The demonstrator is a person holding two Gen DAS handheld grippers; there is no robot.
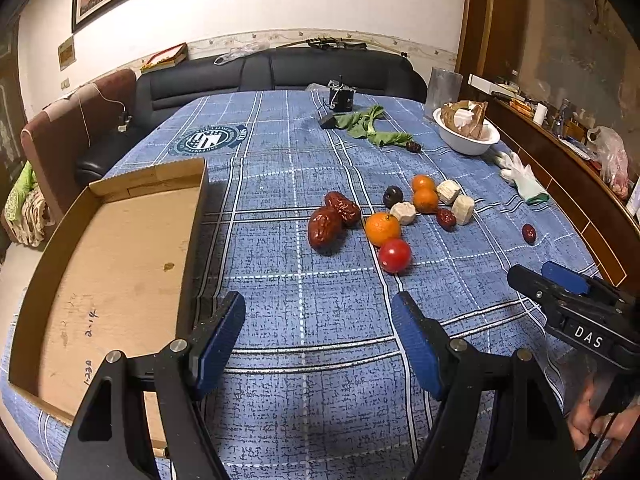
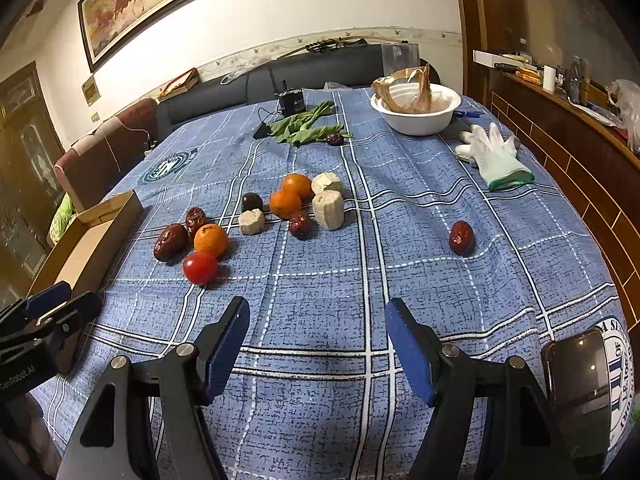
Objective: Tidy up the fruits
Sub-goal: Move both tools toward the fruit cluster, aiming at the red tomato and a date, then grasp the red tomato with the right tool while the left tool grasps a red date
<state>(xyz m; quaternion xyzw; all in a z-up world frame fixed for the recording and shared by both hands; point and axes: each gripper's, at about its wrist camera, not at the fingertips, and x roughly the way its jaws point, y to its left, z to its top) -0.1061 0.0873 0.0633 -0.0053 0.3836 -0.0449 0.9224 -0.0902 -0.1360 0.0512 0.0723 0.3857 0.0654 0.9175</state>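
Observation:
A cluster of fruit lies mid-table: a red tomato (image 1: pixel 395 255) (image 2: pixel 200 267), three oranges (image 1: pixel 382 228) (image 2: pixel 211 240), several red dates (image 1: pixel 325 227) (image 2: pixel 171 241), a dark plum (image 1: pixel 392 196) (image 2: pixel 252 201) and pale cut chunks (image 1: pixel 463 209) (image 2: pixel 328 210). One date (image 2: pixel 461 237) (image 1: pixel 529 233) lies apart to the right. An empty cardboard tray (image 1: pixel 112 272) (image 2: pixel 86 248) sits at the left. My left gripper (image 1: pixel 320 340) is open and empty, short of the tomato. My right gripper (image 2: pixel 316 344) is open and empty over bare cloth; it also shows in the left wrist view (image 1: pixel 544 280).
A white bowl (image 2: pixel 416 114) (image 1: pixel 468 138) with brown paper, a white glove (image 2: pixel 496 156) (image 1: pixel 520 178), green leaves (image 2: pixel 304 128) (image 1: pixel 372 126) with a dark date, and a small black device (image 1: pixel 342 98) lie at the back. A phone (image 2: pixel 580 384) lies front right. A wooden ledge runs along the right.

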